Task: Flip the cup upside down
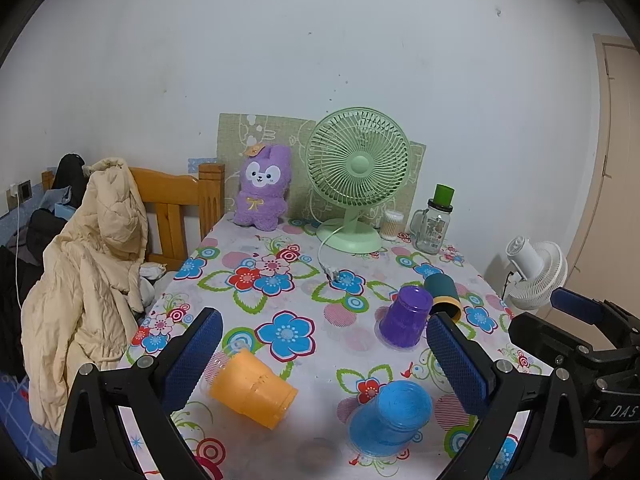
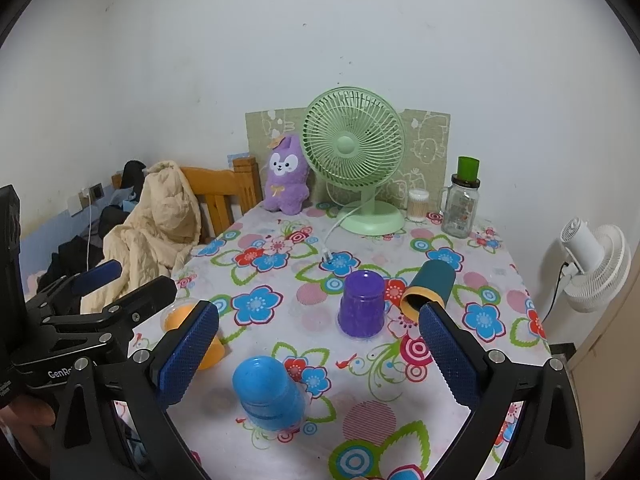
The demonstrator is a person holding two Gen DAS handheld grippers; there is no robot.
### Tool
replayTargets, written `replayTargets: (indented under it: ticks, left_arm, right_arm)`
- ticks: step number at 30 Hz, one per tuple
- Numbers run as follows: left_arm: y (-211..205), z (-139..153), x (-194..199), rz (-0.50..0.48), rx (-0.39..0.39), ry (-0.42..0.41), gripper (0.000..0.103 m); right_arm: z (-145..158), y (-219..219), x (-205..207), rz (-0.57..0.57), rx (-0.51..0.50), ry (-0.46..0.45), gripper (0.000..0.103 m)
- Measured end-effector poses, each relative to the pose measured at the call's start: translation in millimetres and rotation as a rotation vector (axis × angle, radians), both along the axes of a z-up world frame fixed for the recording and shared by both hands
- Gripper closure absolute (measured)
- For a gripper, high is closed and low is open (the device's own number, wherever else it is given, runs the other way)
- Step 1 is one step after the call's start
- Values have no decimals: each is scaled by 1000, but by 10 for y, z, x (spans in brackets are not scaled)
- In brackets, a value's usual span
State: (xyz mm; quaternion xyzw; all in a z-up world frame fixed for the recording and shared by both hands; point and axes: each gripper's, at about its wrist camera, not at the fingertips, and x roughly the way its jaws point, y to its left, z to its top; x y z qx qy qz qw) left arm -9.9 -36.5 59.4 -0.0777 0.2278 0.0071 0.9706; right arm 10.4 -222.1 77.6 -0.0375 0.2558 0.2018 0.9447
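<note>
An orange cup [image 1: 253, 393] lies on its side on the floral tablecloth [image 1: 280, 272], just inside my left gripper's left finger. A blue cup [image 1: 390, 418] and a purple cup [image 1: 405, 317] stand upside down. A teal cup with a yellow rim [image 1: 442, 294] lies on its side. My left gripper [image 1: 324, 340] is open and empty above the table. In the right wrist view my right gripper [image 2: 320, 338] is open and empty, over the blue cup [image 2: 269, 393], with the purple cup [image 2: 362, 305], the teal cup [image 2: 429, 288] and the orange cup [image 2: 188, 322] around it.
A green desk fan [image 1: 356, 176], a purple plush toy [image 1: 264, 188], a glass jar with a green cup on top [image 1: 434, 222] and a cotton-swab box [image 1: 392, 225] stand at the back. A wooden chair with a beige jacket [image 1: 92, 280] stands left. A white fan [image 1: 534, 274] stands right.
</note>
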Motion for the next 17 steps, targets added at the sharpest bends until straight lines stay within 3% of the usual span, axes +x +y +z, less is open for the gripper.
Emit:
replayTargets:
  ticks: [17]
  left_arm:
    - [-42,-10,35,-13,10,0,0]
  right_arm:
    - [-34,-19,9,6,1,7,2]
